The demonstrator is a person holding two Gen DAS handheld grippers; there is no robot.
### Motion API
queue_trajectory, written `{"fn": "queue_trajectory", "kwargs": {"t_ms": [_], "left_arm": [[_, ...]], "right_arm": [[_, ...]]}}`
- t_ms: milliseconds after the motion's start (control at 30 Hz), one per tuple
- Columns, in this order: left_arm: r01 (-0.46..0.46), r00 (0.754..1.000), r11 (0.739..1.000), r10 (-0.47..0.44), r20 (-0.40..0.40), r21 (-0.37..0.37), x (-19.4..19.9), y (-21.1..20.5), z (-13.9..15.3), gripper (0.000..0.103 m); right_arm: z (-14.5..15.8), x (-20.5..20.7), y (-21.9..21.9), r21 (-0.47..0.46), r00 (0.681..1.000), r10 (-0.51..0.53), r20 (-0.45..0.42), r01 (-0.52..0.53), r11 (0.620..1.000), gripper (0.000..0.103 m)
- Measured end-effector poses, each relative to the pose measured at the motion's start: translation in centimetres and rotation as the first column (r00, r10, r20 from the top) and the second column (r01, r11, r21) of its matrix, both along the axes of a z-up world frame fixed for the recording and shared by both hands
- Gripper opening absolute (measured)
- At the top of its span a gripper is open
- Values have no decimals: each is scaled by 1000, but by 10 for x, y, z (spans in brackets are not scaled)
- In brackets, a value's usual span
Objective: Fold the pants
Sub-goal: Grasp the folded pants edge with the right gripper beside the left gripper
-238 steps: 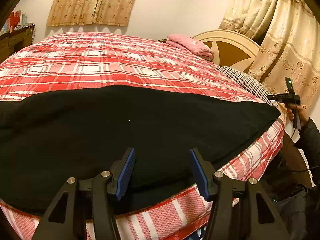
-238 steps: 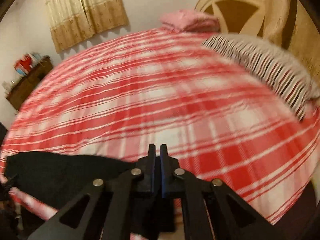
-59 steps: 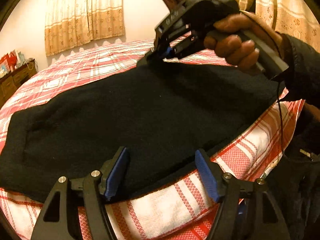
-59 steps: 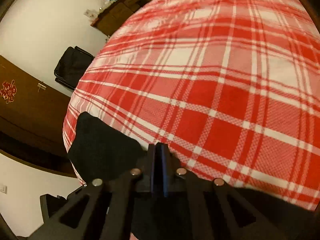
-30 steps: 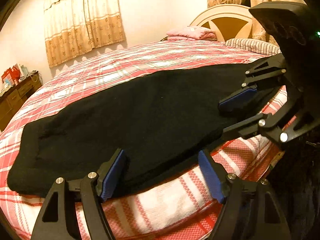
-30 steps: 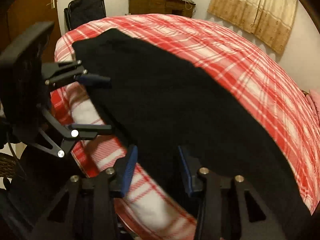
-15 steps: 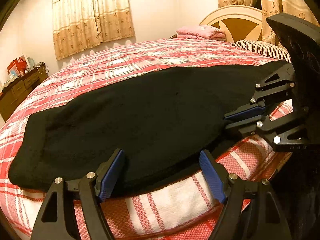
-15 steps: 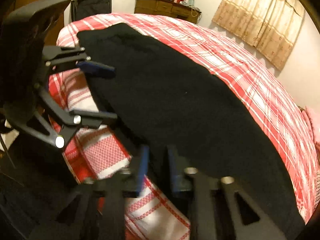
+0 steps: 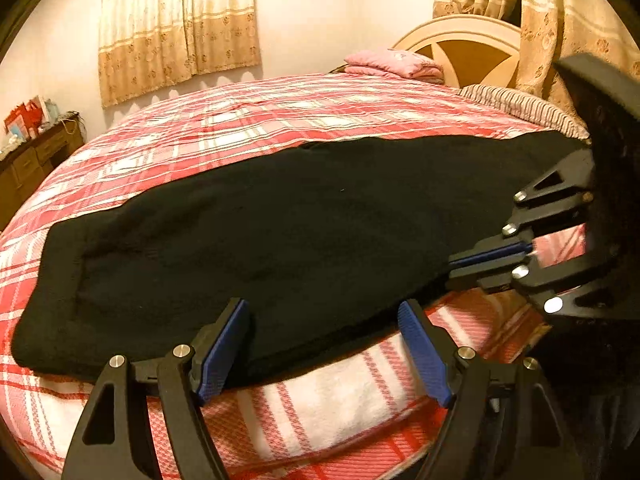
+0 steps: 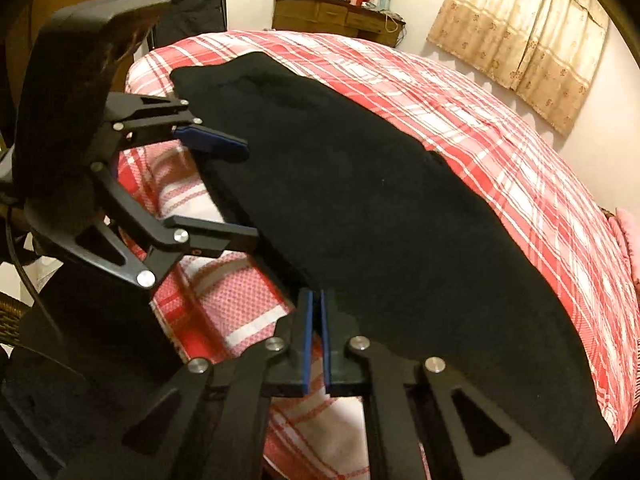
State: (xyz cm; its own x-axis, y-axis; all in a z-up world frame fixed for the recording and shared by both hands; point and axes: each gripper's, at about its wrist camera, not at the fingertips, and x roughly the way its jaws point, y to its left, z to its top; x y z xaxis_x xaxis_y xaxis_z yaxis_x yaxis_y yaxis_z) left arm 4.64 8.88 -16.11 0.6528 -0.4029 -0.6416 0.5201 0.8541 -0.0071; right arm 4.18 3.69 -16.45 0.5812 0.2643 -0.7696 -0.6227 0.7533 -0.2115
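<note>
The black pants [image 9: 280, 232] lie flat, folded lengthwise, along the near edge of a bed with a red plaid cover [image 9: 280, 120]. My left gripper [image 9: 324, 344] is open, its blue pads astride the pants' near edge at the bed's side. My right gripper [image 9: 452, 262] comes in from the right and is shut on the pants' near edge. In the right wrist view the pants [image 10: 380, 208] stretch away, my right gripper [image 10: 316, 304] pinches their edge, and the left gripper [image 10: 240, 192] is open around the same edge further along.
A pink folded cloth [image 9: 394, 63] and a striped pillow [image 9: 516, 106] lie at the headboard [image 9: 468, 52]. A wooden dresser [image 10: 336, 16] and a black bag [image 10: 192, 8] stand beyond the bed's foot. Curtains [image 9: 176, 28] hang on the far wall.
My right gripper has closed on the pants' near edge; one second ago its jaws were open there. My left gripper has stayed open at the edge.
</note>
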Motion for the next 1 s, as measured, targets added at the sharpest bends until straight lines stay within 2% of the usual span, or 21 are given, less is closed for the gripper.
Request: {"fn": "queue_trajectory", "kwargs": {"t_ms": [233,367,433,500,667,767,833,900,1000], "left_arm": [[22,999,1000,-22,37,-4,-8,2,8,78],[-51,998,998,49,43,28,1,18,4,78],[-84,996,996,83,25,36,5,27,-3,78],[-73,997,997,73,19,22,3,33,-8,78],[-45,999,995,45,7,93,0,23,-12,82],[-25,1000,994,25,-1,109,-4,22,-14,83],[-20,1000,992,18,16,127,-6,21,-15,84],[-28,999,994,26,25,109,-7,23,-12,84],[-51,998,998,50,24,41,-6,29,-3,84]], "right_arm": [[-12,8,-4,20,999,-20,-41,20,1000,7],[-3,4,-9,41,999,-34,-26,35,999,9],[3,3,-18,66,998,-57,-24,59,996,19],[8,3,-28,88,996,-86,-22,88,992,28],[9,10,-50,112,985,-168,-35,171,979,34],[2,10,-49,95,985,-166,-48,170,981,34],[-6,9,-45,57,986,-157,-58,160,985,40],[-7,4,-43,40,989,-144,-37,145,989,43],[0,0,-51,73,988,-152,-42,155,985,43]]}}
